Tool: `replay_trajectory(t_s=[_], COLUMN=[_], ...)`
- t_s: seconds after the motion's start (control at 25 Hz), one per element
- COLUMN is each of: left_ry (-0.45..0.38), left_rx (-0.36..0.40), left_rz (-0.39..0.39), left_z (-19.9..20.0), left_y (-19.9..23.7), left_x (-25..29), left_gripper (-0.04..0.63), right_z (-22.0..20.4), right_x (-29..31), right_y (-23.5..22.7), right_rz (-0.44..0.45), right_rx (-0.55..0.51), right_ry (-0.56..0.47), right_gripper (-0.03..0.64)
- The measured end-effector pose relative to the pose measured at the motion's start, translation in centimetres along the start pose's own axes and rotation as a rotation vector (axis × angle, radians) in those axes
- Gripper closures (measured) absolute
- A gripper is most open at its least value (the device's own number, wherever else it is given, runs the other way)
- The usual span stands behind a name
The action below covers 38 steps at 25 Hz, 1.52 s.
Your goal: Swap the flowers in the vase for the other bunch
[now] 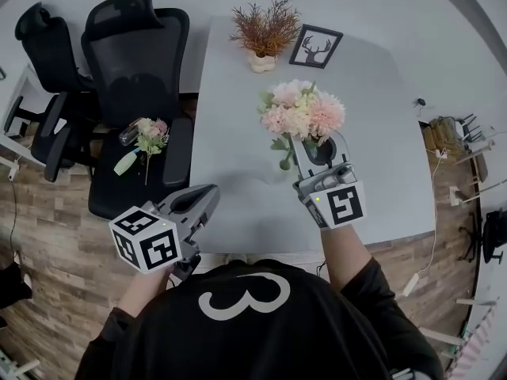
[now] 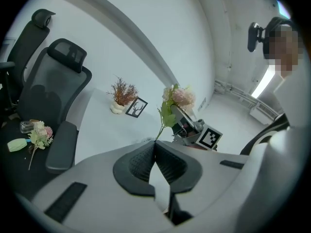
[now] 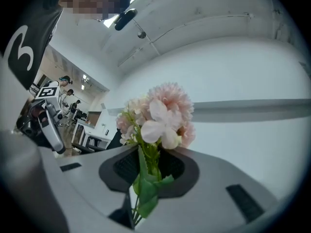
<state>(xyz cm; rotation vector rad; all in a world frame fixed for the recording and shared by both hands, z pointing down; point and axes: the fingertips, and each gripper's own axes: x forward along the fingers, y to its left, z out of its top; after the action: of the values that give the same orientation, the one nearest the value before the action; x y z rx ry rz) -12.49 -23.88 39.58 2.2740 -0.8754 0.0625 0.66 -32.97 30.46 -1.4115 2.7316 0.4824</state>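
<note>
On the chair (image 1: 119, 188) at frame left, the small bunch (image 1: 150, 137) lies nearest my clenched, empty left claw (image 1: 207, 202); my right claw (image 1: 319, 155) grasps the pink bunch (image 1: 301, 111).

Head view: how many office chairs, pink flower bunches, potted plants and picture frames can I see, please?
Office chairs: 2, near chair and far chair
Pink flower bunches: 2, large bunch and small bunch
Potted plants: 1
Picture frames: 1
Total: 6
</note>
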Motion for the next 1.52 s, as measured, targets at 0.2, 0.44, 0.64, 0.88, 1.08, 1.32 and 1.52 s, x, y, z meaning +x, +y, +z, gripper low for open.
replay_trajectory(t_s=[0.2,0.44,0.64,0.88,1.08,1.32,1.52], left_ry=[0.031,0.053,0.054,0.063,0.062,0.058,0.032], left_rx=[-0.01,-0.01,-0.014,-0.007,0.001,-0.001,0.014], left_rz=[0.006,0.005,0.011,0.013,0.013,0.004,-0.002], left_z=[-0.7,-0.8,-1.1,-1.3,-1.4,-2.3,-2.5], left_y=[1.2,1.4,1.4,1.1,0.5,-1.1,-2.8], left_x=[0.5,1.3,1.3,1.3,1.6,1.5,0.4], left_gripper=[0.583,0.584,0.584,0.583,0.584,0.584,0.584], right_z=[-3.2,-5.0,-5.9,-7.4,-8.0,-8.7,-8.9], right_x=[-0.1,-0.4,-0.9,-1.4,-1.7,-2.1,-2.7], right_y=[0.8,0.9,1.5,1.8,2.2,1.3,1.1], right_rz=[0.011,0.006,0.031,0.046,0.077,0.059,0.054], right_rx=[0.028,0.071,0.075,0.105,0.115,0.196,0.206], right_ry=[0.05,0.077,0.098,0.152,0.197,0.272,0.335], right_gripper=[0.532,0.531,0.531,0.523,0.52,0.495,0.433])
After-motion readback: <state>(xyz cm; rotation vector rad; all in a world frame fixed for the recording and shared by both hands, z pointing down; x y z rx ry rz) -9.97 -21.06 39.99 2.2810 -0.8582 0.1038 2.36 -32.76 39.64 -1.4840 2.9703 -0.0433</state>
